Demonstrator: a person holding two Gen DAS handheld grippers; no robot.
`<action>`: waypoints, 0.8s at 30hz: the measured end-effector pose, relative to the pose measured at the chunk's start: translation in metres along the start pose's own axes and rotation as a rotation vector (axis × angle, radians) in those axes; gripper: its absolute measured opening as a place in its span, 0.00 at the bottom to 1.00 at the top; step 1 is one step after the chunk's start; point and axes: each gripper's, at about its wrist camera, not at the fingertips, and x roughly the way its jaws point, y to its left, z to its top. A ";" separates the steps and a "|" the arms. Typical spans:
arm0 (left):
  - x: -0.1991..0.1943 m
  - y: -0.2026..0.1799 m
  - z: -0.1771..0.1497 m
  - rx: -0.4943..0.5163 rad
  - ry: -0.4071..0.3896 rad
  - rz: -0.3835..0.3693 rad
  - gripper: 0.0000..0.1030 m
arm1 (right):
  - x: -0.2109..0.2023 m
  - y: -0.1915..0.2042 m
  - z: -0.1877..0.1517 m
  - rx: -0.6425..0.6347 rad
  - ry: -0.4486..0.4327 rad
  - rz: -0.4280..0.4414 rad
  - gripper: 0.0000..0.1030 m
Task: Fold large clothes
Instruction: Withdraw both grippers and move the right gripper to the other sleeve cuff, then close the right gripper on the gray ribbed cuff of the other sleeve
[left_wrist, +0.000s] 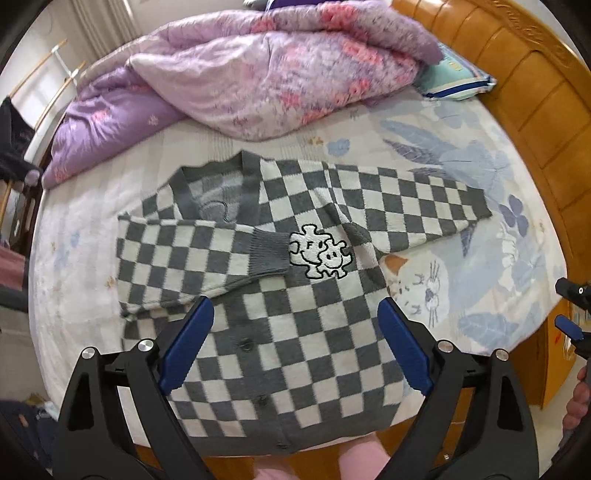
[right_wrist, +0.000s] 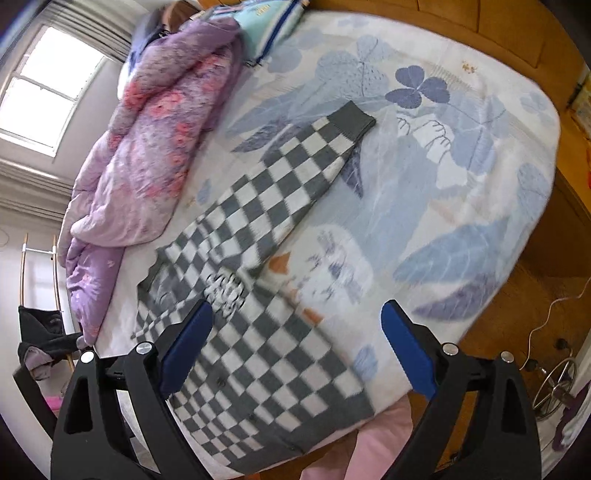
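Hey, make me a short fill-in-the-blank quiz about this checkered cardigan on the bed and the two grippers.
1. The cardigan has a gray and white ____ pattern.
2. One sleeve is already folded across the ____ of the cardigan.
3. The other sleeve lies stretched out on the ____.
4. The left gripper and right gripper both have ____ jaws.

Missing words: checkered; chest; bedsheet; open

Legible markings: one letter only

The grey-and-white checkered knit cardigan (left_wrist: 280, 332) carries a white, black-outlined puzzle-shaped embroidered patch (left_wrist: 319, 254) showing a single letter "F" beside a smiling face; in the right wrist view the patch is blurred and unreadable.
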 end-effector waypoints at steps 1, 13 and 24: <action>0.012 -0.004 0.006 -0.016 0.016 -0.003 0.88 | 0.010 -0.007 0.015 0.006 0.011 0.009 0.86; 0.138 -0.035 0.059 -0.008 0.047 -0.070 0.88 | 0.163 -0.078 0.157 0.157 0.139 0.002 0.86; 0.234 -0.026 0.093 -0.087 0.106 -0.053 0.88 | 0.285 -0.128 0.227 0.392 0.188 0.104 0.68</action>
